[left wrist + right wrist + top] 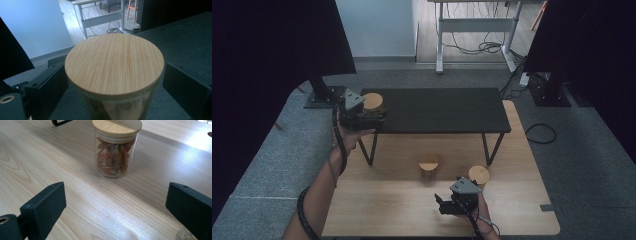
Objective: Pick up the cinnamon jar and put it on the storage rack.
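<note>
While the left gripper [371,116] is held at the near left corner of the black shelf [447,107], its jaws are seen spread wide to either side of a jar with a round wooden lid [114,65]. In the left gripper view a gap can be made out between the right jaw and the jar's glass wall, and the left jaw stands just beside the glass; whether that one touches cannot be told. The jar is not clamped: it is left standing upright on the dark shelf top, right at the corner, with the jaws around it and nothing held.

Down on the lower wooden table [387,205], the right gripper [443,205] is kept near the front edge, low over the boards. Its jaws are parted wide as well, and nothing is caught between them; bare wood grain is seen in the gap. Ahead of those jaws, well apart from them, a second jar [116,147] with reddish dried pieces inside is set upright on the table under its own wooden lid. A third lidded jar [479,175] is placed just beside the right gripper, at its far right.
</note>
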`<action>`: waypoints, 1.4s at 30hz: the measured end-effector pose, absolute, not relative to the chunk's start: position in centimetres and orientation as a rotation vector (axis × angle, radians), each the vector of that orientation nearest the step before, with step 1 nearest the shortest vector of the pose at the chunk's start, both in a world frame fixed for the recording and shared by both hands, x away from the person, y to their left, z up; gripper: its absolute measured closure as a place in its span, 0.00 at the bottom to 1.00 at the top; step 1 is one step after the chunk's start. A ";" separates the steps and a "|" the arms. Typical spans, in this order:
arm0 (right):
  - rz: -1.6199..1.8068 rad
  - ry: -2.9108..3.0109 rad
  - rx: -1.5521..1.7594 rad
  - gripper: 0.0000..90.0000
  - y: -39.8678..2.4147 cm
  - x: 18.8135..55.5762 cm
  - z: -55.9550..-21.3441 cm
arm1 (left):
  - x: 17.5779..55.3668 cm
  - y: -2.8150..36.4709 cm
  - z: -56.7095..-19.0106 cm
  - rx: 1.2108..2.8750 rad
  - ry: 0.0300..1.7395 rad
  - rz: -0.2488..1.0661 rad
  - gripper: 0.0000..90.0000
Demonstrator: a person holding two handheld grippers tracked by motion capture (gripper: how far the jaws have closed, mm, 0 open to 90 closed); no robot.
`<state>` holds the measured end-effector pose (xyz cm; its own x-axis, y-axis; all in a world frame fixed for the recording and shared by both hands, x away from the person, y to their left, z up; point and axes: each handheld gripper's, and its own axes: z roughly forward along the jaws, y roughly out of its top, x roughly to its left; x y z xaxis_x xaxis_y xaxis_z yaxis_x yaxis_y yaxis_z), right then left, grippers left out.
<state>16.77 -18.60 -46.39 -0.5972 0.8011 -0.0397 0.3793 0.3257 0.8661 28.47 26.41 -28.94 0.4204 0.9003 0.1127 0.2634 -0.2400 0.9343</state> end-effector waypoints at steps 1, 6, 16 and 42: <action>1.205 2.130 1.037 0.03 -18.6 16.8 -46.4 | 28.4 26.5 -28.9 1.738 1.013 0.852 0.06; 1.209 2.130 1.038 0.03 -18.6 16.8 -46.4 | 28.0 26.8 -28.9 1.734 1.011 0.856 0.06; 1.204 2.125 1.042 0.03 -18.8 16.9 -46.4 | 26.9 27.6 -29.8 1.731 0.998 0.860 0.06; 1.171 2.142 1.016 0.02 -18.2 16.9 -46.6 | 22.5 29.5 -33.5 1.696 0.954 0.820 0.06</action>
<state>16.88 -18.20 -46.62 -0.6018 0.7958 -0.0667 0.3735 0.3543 0.8573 22.52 29.49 -33.48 0.4625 0.8825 0.0847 0.2168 -0.2052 0.9544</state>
